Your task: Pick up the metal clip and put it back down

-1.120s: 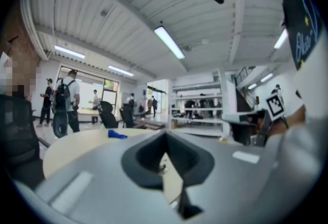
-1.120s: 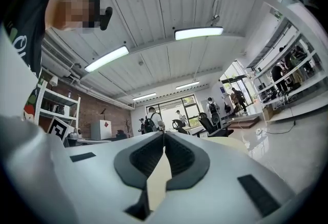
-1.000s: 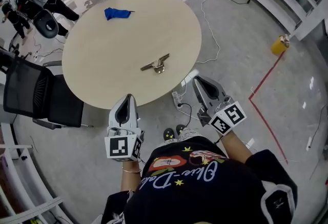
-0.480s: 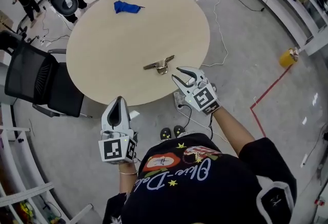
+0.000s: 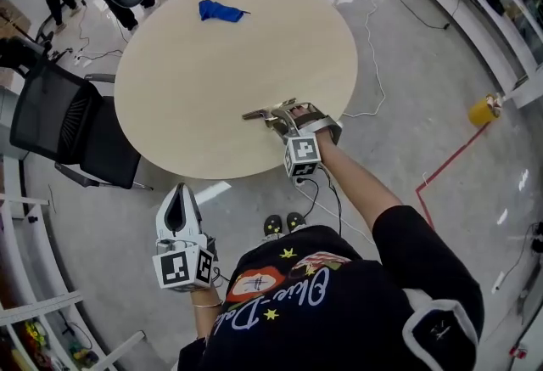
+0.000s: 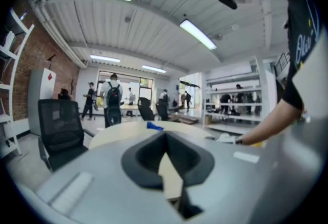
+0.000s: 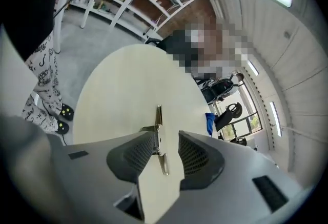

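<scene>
Straddling the metal clip (image 5: 257, 114) near the round beige table's (image 5: 195, 81) edge: right gripper (image 5: 288, 115), jaws opening, clip between, ungripped. Left gripper (image 5: 179, 195) closed, empty, above glossy floor (image 5: 407, 64). A second ago the right gripper hung off-table.

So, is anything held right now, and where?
Nothing held. The right gripper is opening, the clip lying on the table between its fingers; the left gripper is empty.
</scene>
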Demonstrator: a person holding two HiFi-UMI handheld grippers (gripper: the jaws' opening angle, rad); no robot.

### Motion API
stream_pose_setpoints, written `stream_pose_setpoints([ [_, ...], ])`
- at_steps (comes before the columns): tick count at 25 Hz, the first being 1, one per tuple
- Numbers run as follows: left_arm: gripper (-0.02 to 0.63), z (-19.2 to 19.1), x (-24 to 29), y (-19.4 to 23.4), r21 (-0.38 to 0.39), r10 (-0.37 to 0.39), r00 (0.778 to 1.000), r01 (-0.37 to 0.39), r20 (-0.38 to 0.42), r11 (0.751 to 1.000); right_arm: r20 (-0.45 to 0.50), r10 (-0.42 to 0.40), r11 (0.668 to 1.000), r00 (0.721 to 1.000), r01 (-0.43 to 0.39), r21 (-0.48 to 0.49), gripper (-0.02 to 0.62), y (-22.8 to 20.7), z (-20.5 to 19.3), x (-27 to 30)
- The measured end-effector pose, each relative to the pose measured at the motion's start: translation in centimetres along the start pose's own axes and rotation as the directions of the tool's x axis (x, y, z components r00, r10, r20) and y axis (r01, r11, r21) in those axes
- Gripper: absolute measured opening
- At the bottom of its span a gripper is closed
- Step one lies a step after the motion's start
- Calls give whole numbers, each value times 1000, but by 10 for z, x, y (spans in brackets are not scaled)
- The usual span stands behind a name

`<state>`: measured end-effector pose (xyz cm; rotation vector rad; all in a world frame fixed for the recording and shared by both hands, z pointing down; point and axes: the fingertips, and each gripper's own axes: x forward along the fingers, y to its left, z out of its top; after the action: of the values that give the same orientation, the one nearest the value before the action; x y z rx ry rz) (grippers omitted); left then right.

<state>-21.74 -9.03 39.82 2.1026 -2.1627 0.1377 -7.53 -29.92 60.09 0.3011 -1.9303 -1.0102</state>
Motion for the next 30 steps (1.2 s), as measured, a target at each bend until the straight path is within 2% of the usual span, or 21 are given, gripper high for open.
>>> stream_pose_setpoints([
  [6,-2,-1,-3,17,-18,59,998,-59,-14,998,-118,21,996,993,-31,-83,135,10,-22,34],
  [11,-2,-4,0,23,-13,76,997,-76,-26,997,-137,-2,992,991,-16,-124,133,14,-22,43],
  [13,-2,-4,2,23,-12,75,997,-75,-30,997,-138,-29,989,990,8,-148,89,14,-23,44],
  [21,-2,-8,13,16,-12,44,998,-45,-36,999,-116,-50,991,992,35,-125,80,11,-15,30],
  [27,-2,-9,24,9,-13,0,1000,-1,-22,1000,-103,-126,990,987,119,-76,80,-15,-13,-4],
  [30,-2,-7,33,3,17,-28,1000,28,7,999,-105,-156,987,982,152,-44,80,-31,-12,-32],
])
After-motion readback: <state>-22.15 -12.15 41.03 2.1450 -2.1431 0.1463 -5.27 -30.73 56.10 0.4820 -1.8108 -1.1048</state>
